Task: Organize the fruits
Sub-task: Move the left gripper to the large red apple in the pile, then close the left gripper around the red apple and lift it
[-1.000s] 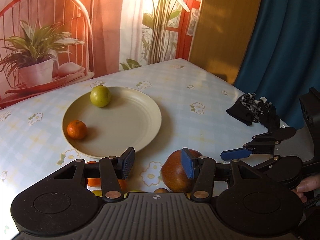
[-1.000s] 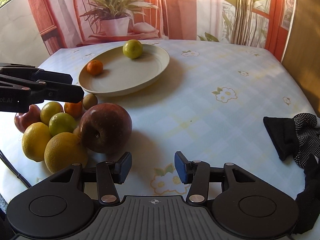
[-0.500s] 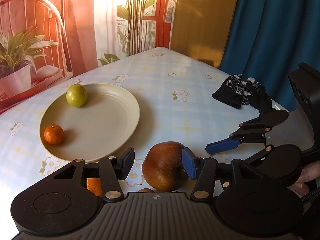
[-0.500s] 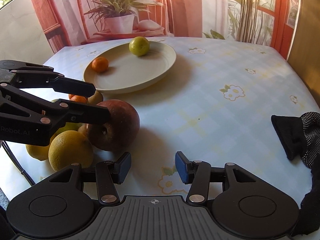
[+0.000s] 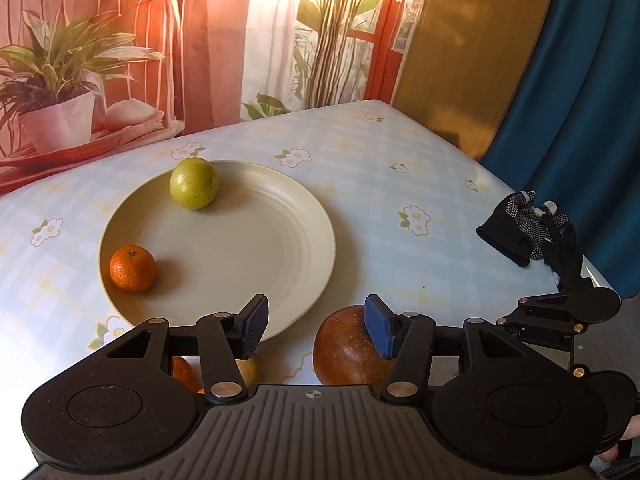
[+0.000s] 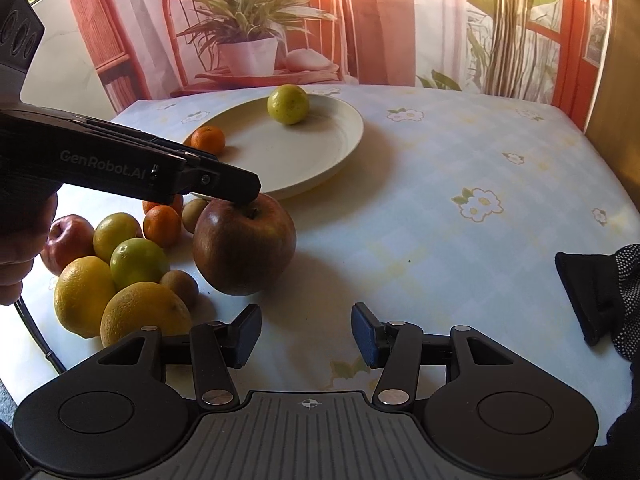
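Pickup step, judging by the layout. Left wrist view: you're holding the left gripper (image 5: 316, 322) with its jaws parted and nothing clamped. The red apple (image 5: 348, 350) is sitting on the table (image 5: 400, 184) off to the right of the gap, with the right pad (image 5: 378, 330) overlapping its top, while the left pad is hanging over the near rim of the plate (image 5: 312, 216). The plate is already carrying a green citrus (image 5: 194, 183) and a small mandarin (image 5: 133, 268).

Right wrist view: you're keeping the right gripper (image 6: 306, 336) released too, over bare tablecloth, gripping nothing. The left gripper's fingertip is sitting at the apple's stem dimple; contact can't be confirmed. The remaining fruit pile (image 6: 120, 276) is lying just left of the apple. A black glove (image 6: 600, 292) is lying at the right edge.

Next move, my read: you're needing to shift the left gripper right so the apple is centred between the pads, open wider since it's a big fruit, then close.
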`<control>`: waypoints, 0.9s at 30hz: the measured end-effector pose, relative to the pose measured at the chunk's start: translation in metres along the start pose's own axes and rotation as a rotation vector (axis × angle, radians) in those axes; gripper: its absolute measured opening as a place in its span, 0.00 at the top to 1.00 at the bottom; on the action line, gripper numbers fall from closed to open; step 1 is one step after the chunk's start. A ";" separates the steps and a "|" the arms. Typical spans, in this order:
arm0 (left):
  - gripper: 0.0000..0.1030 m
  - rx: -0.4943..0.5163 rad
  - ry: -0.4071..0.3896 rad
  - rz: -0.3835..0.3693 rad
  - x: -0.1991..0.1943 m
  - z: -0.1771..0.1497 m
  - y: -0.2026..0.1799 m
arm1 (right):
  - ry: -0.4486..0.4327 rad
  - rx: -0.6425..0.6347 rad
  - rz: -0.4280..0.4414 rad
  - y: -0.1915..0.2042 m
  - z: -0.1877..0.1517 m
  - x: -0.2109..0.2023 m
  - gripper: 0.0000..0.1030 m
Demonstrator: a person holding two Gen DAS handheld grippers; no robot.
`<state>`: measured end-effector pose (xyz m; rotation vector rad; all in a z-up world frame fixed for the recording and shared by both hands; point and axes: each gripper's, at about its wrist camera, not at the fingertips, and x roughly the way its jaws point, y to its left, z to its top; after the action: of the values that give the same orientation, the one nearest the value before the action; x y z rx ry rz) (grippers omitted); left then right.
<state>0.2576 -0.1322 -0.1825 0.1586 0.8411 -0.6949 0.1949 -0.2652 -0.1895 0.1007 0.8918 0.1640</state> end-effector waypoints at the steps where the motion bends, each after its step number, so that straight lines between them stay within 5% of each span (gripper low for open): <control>1: 0.45 -0.016 0.003 -0.007 0.001 0.001 0.003 | 0.000 -0.003 0.004 0.001 0.001 0.000 0.53; 16: 0.45 -0.079 0.024 -0.029 0.010 0.003 0.008 | -0.013 0.002 0.109 0.008 0.014 0.012 0.46; 27: 0.48 -0.182 0.098 -0.151 0.015 -0.004 0.019 | -0.012 -0.029 0.143 0.020 0.018 0.027 0.48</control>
<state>0.2739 -0.1240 -0.1983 -0.0352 1.0131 -0.7519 0.2230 -0.2411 -0.1957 0.1387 0.8698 0.3093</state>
